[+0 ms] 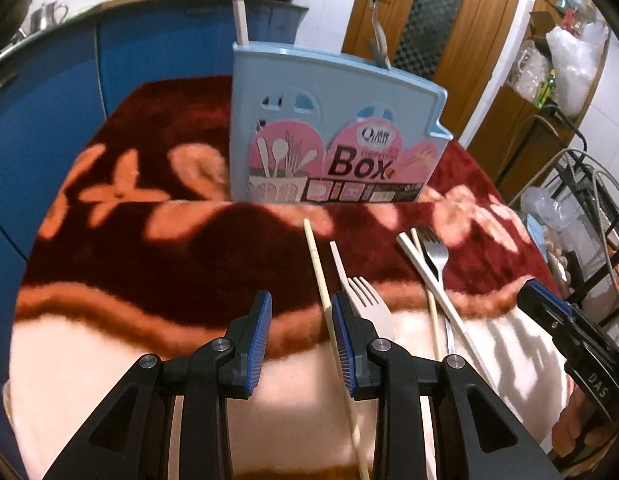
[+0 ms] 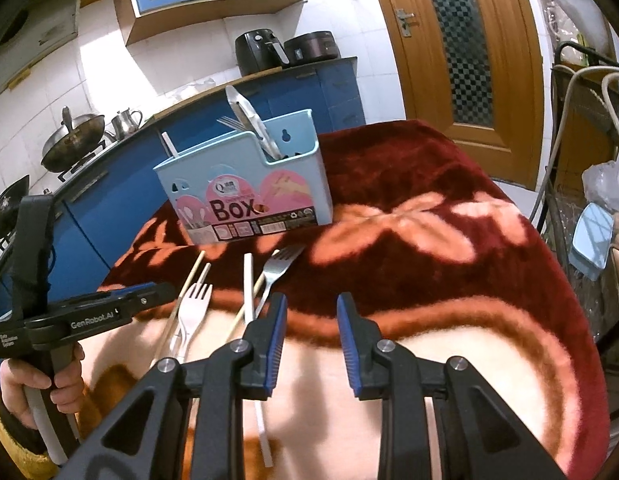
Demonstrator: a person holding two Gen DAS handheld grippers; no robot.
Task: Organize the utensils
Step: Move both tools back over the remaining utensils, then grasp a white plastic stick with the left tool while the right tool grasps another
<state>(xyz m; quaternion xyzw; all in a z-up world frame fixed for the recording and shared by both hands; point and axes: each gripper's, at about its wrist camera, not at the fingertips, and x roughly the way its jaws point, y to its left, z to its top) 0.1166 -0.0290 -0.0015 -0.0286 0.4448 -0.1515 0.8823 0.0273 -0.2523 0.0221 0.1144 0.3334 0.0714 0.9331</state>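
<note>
A light blue utensil box (image 1: 329, 128) stands upright on the red floral blanket (image 1: 149, 216); it also shows in the right wrist view (image 2: 245, 184) with metal utensils (image 2: 249, 120) and a white chopstick (image 2: 168, 144) inside. In front lie a white plastic fork (image 1: 369, 304), a metal fork (image 1: 435, 256), wooden chopsticks (image 1: 321, 280) and white chopsticks (image 1: 429, 280). My left gripper (image 1: 301, 344) is open, hovering just left of the white fork and a wooden chopstick. My right gripper (image 2: 311, 344) is open and empty, right of the utensils (image 2: 249, 288).
Blue kitchen cabinets (image 2: 109, 200) with a wok (image 2: 73, 136), a kettle and appliances stand behind the table. A wooden door (image 2: 461, 48) is at the back right. A wire rack (image 1: 589, 208) with bags stands off the table's right edge.
</note>
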